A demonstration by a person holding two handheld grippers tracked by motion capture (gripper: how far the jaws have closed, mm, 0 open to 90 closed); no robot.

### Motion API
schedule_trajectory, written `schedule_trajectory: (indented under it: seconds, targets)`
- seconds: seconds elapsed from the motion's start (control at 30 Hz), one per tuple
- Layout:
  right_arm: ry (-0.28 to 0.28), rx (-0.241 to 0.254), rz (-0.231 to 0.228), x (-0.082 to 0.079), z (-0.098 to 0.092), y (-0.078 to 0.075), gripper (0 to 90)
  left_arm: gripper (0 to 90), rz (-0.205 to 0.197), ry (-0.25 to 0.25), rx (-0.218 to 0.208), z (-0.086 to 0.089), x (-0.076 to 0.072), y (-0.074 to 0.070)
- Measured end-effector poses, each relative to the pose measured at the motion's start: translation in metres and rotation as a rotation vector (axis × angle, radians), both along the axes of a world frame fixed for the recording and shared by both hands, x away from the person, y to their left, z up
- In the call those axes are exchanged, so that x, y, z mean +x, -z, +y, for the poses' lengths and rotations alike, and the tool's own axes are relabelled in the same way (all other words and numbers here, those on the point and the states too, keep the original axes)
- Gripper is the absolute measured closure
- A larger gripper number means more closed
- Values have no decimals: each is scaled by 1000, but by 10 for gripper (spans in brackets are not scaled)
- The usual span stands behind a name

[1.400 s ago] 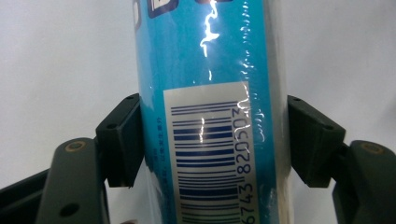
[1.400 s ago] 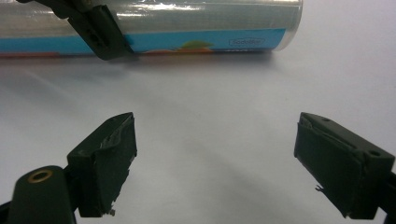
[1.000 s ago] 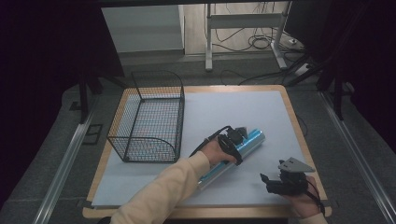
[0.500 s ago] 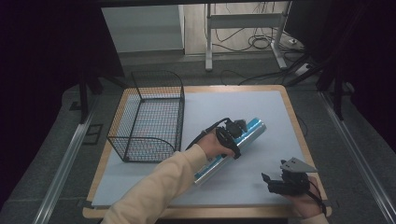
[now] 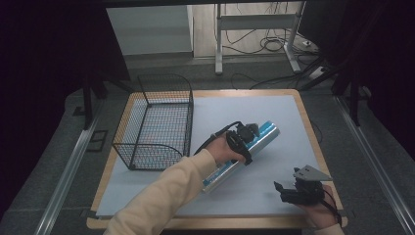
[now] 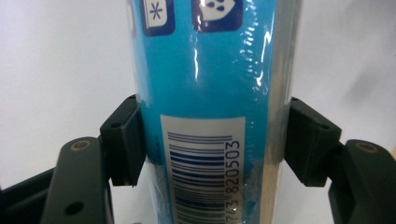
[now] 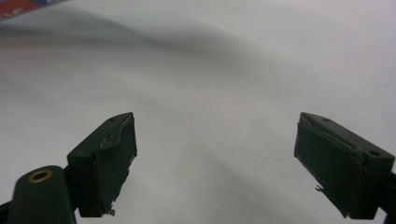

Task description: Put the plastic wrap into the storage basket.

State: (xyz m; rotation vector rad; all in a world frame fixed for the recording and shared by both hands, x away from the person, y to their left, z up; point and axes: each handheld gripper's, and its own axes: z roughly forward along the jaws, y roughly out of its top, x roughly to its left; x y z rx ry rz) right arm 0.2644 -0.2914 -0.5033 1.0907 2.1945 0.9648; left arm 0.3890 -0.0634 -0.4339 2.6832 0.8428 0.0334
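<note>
Overhead, white table (image 5: 274,112), wire basket (image 5: 156,122), grey floor (image 5: 44,166)

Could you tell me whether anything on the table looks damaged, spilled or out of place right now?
Little stands out. The long blue foil-wrapped tube lies diagonally on the white table mat, gripped by the left gripper. The right gripper's finger pads look chipped at their edges. The black wire basket stands upright.

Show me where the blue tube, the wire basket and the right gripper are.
blue tube (image 6: 205,84): left gripper view, its blue label.
wire basket (image 5: 143,160): high view, its near wall.
right gripper (image 7: 215,163): right gripper view, between its fingertips.
</note>
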Motion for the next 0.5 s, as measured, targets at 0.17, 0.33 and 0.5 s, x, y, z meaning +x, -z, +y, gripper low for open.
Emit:
schedule_trajectory:
  seconds: [0.17, 0.33, 0.5]
  targets:
    - [-1, 0, 0, 0, 0, 0, 133, 317, -18, 1, -19, 6, 0, -16]
    - [0, 0, -1, 0, 1, 0, 133, 317, -31, -7, -32, 14, 2, -30]
    - [0, -1, -2, 0, 1, 0, 133, 317, -49, -15, -32, 20, 3, -37]
